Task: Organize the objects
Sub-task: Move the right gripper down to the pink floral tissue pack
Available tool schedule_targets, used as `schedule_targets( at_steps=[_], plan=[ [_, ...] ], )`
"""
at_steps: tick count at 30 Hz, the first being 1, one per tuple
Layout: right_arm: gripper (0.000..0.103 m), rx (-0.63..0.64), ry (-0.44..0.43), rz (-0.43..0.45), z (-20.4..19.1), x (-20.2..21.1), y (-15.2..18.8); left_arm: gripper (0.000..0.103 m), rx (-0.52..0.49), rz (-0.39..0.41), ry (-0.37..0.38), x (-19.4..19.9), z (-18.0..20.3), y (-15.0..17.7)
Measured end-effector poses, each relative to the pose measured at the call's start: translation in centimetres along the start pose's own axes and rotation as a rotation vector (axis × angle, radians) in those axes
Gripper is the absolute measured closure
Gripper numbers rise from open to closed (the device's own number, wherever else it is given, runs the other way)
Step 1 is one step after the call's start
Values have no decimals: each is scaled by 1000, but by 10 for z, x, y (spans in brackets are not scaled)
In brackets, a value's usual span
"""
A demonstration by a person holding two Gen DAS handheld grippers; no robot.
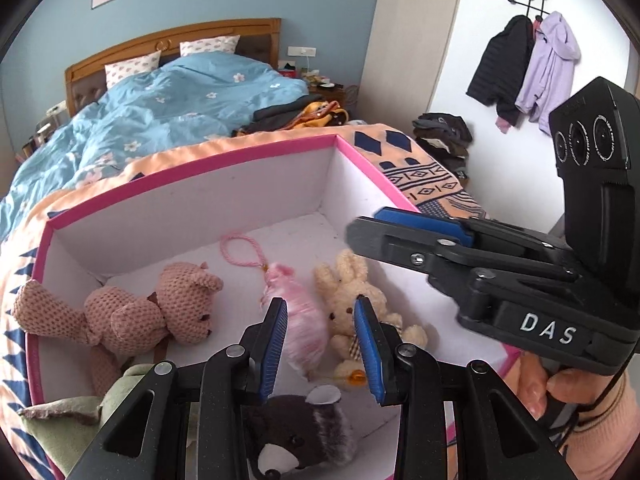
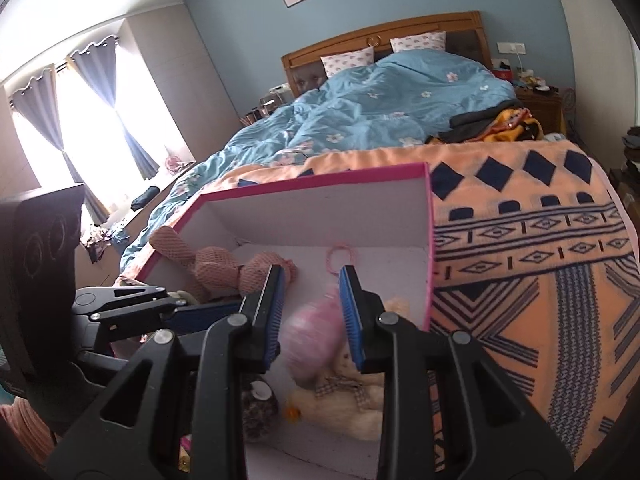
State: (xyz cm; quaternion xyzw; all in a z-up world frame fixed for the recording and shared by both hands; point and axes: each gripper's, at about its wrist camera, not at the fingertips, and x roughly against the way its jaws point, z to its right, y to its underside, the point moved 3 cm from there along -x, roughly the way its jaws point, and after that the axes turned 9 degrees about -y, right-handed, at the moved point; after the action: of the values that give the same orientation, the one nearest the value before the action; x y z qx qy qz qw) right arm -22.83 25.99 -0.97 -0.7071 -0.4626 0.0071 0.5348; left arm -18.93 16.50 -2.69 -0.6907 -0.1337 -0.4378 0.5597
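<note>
While both grippers hover at their narrowest, holding nothing, the left gripper (image 1: 321,344) frames a blurred pink plush (image 1: 305,330) lying below it in the pink-rimmed box (image 1: 192,178). The right gripper (image 2: 312,312) hides part of the cream bunny (image 2: 352,400).

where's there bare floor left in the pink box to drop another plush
Bare floor in the pink-rimmed box runs along the back wall, behind the knitted bear and around the pink toy's cord loop, and into the far right corner. The near half is crowded: pink toy, cream bunny, dark plush.
</note>
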Motion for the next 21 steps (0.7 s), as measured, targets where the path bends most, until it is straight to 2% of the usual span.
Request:
schedule_targets(
  at_steps=[3, 5, 8, 13, 21],
  plan=[
    [72, -1, 0, 5, 1, 6, 4, 58, -4, 21, 7, 6, 0, 7],
    [72, 3, -9, 17, -1, 12, 7, 47, -5, 58, 7, 16, -1, 11],
    [71, 19, -45, 37, -8, 24, 13, 40, -1, 116, 17, 35, -3, 21],
    [59, 66, -99, 78, -32, 50, 25, 28, 15, 207, 69, 72, -7, 38],
    [52, 143, -171, 98, -68, 85, 57, 25, -9, 262, 99, 112, -3, 77]
  ],
)
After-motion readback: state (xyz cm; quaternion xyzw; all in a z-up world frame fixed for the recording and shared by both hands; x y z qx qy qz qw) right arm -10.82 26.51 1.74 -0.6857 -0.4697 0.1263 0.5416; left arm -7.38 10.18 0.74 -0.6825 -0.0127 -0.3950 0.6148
